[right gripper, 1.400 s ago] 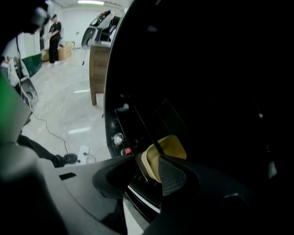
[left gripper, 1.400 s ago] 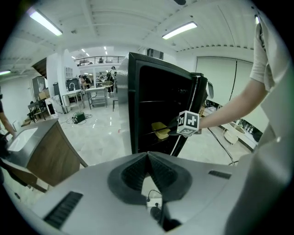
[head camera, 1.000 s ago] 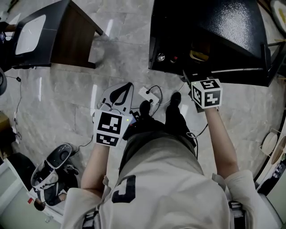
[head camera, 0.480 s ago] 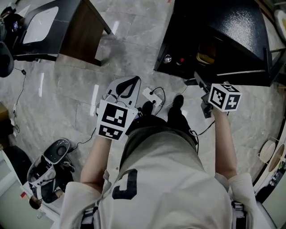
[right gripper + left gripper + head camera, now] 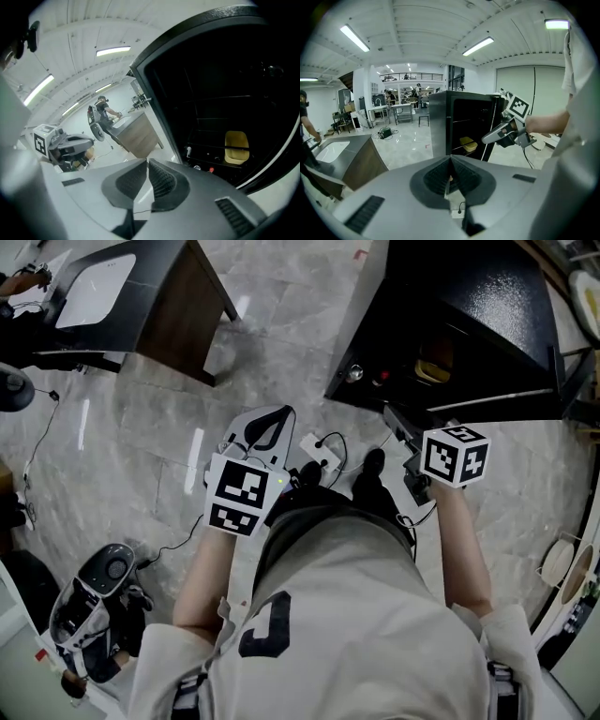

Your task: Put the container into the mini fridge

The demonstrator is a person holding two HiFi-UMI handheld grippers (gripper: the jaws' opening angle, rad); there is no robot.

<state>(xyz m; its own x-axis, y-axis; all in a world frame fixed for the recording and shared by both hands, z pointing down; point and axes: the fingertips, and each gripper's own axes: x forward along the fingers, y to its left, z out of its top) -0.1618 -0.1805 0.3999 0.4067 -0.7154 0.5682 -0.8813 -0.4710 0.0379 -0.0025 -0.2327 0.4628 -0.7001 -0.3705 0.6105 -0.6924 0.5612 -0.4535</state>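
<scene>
We find the container (image 5: 236, 146) (a pale yellow tub) already seated on a wire shelf inside the mini fridge (image 5: 487, 296), set back from the opening. We therefore judge the placement step complete, with closing the fridge the likely next operation. The right gripper (image 5: 146, 176) has just been closing its jaws. The ribbed pads now stand together with only a hairline slit and nothing between them, which fits a release of the load. It hovers just outside the fridge mouth, angled down toward the shelves, near enough to reach back in if needed. The left gripper (image 5: 450, 176) is likewise closed and empty. It is held off to the side over the floor, apart from the opening, where it does not obstruct the working hand. Several details cannot be confirmed. In the head view the interior is dark, and the container reads only as a dim yellowish patch. Two small items (image 5: 354, 373) on a lower level, one round and silvery and one red, are too small to identify. We cannot tell where the fridge door hangs or how far it is swung. The person's torso hides the floor directly below, and a power strip (image 5: 321, 448) shows just beside the feet.
</scene>
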